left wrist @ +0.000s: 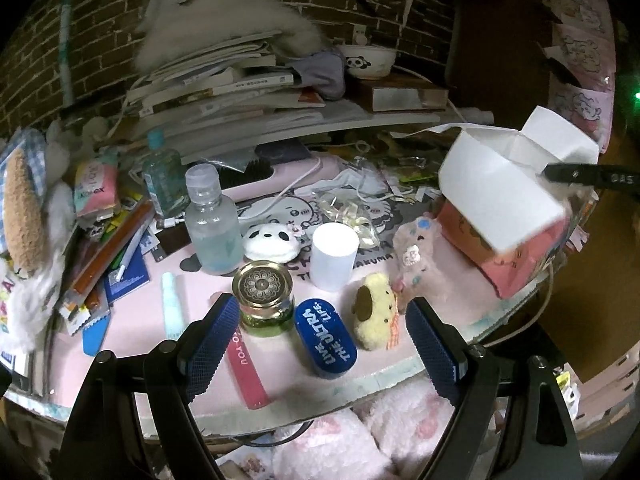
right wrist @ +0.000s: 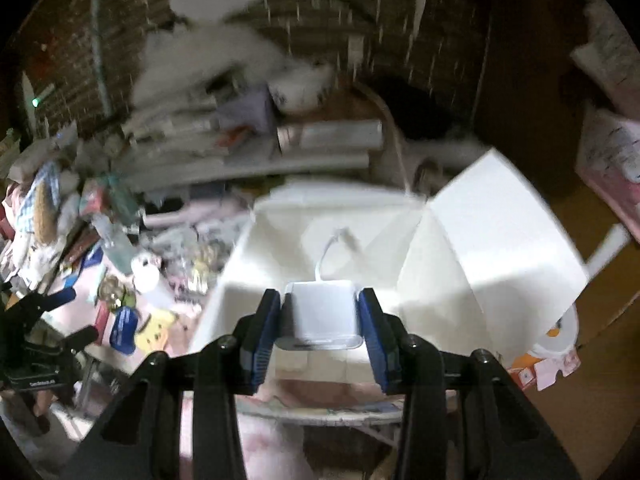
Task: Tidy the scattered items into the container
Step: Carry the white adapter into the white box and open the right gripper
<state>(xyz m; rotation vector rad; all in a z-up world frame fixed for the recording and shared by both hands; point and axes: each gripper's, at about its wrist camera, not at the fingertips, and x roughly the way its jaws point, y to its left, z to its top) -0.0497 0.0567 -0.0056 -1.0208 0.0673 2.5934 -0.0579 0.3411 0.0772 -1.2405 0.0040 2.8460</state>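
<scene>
Right wrist view: right hand-held gripper [right wrist: 320, 320] is pinching a white adapter [right wrist: 322, 314] directly over the open white box [right wrist: 256, 280], cable pointing ahead into it. Left hand-held gripper [left wrist: 320, 344] is spread, hovering left of the box, empty.

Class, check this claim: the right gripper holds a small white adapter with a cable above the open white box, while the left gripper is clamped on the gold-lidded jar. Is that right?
Not quite. The left gripper is open and holds nothing; the left wrist view shows the gold-lidded jar standing free by its left finger. The rest stands: the right gripper holds the white adapter above the open white box.
</scene>
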